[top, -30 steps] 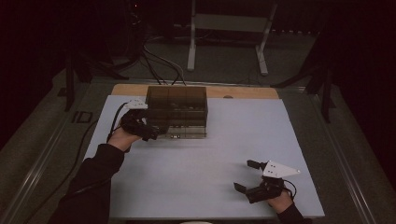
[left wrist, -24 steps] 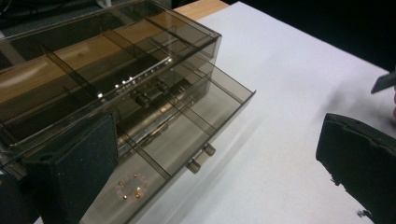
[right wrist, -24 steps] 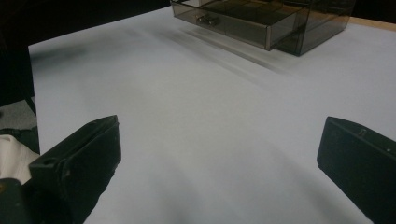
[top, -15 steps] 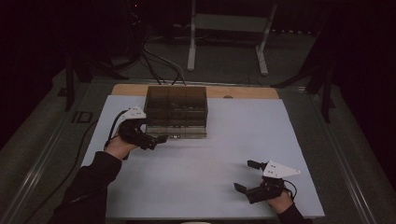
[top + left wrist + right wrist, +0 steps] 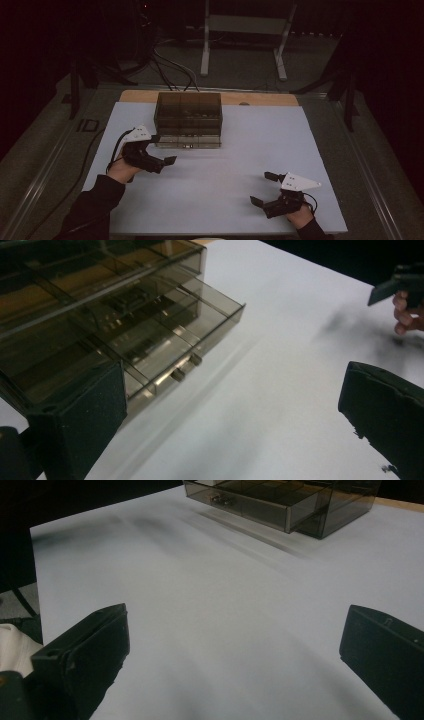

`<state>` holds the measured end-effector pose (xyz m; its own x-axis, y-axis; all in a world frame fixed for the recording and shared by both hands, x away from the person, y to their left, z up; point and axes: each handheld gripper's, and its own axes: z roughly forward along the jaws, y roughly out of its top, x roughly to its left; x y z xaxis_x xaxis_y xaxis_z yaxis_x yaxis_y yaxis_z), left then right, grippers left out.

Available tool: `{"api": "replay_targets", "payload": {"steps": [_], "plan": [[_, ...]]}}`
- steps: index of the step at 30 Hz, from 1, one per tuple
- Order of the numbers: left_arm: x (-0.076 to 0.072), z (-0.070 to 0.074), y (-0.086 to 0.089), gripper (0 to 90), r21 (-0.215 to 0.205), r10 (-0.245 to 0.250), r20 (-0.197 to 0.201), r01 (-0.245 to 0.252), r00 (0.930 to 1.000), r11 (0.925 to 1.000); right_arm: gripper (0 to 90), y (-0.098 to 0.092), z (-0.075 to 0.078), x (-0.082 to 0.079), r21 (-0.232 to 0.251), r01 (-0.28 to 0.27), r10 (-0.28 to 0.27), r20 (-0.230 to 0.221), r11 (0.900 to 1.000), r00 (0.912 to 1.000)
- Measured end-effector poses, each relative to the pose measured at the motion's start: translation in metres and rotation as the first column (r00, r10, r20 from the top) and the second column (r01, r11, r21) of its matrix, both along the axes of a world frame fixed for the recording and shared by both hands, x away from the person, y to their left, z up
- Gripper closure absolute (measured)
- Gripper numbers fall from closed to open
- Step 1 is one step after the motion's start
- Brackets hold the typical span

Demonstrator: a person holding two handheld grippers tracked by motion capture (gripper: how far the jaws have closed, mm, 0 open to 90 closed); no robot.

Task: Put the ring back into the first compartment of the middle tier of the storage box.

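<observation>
High view puts the smoky drawer box (image 5: 188, 120) just ahead and to the right of the left gripper (image 5: 159, 151), its long side running across the table (image 5: 225, 175). Its bottom drawer (image 5: 170, 340) stands pulled out, translucent brown, divided into compartments. Left gripper is nearer, jaws spread and empty; the right gripper (image 5: 265, 189), well apart, is also spread.

Drawer box (image 5: 188, 119): one, smoky clear plastic | open drawer (image 5: 165, 335): one, at the bottom | grippers: two, left (image 5: 159, 149) and right (image 5: 265, 188) | table (image 5: 220, 200): one, white-topped | metal stand (image 5: 243, 35) behind table: one
</observation>
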<state>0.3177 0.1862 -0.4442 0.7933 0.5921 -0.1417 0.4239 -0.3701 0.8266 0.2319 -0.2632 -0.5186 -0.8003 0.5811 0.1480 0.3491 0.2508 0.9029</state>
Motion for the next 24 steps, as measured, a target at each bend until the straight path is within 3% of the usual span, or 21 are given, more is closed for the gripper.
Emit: {"api": "replay_targets", "payload": {"steps": [11,16,24], "plan": [[-0.022,-0.021,0.005,0.9,-0.010,-0.010,-0.010,0.010,0.9999,0.9999,0.0,0.000,0.000,0.000,0.001,0.002,-0.002,-0.001,1.000,1.0000],[-0.032,-0.027,0.008,0.9,-0.022,-0.033,0.005,0.033,0.9994,0.9992,0.0,0.000,0.000,0.000,-0.001,0.002,-0.002,0.000,1.000,1.0000],[-0.047,-0.045,0.014,0.9,-0.018,-0.052,-0.039,0.051,0.9979,0.9985,0.0,0.000,0.000,0.000,-0.002,0.003,-0.003,0.002,1.000,1.0000]]}}
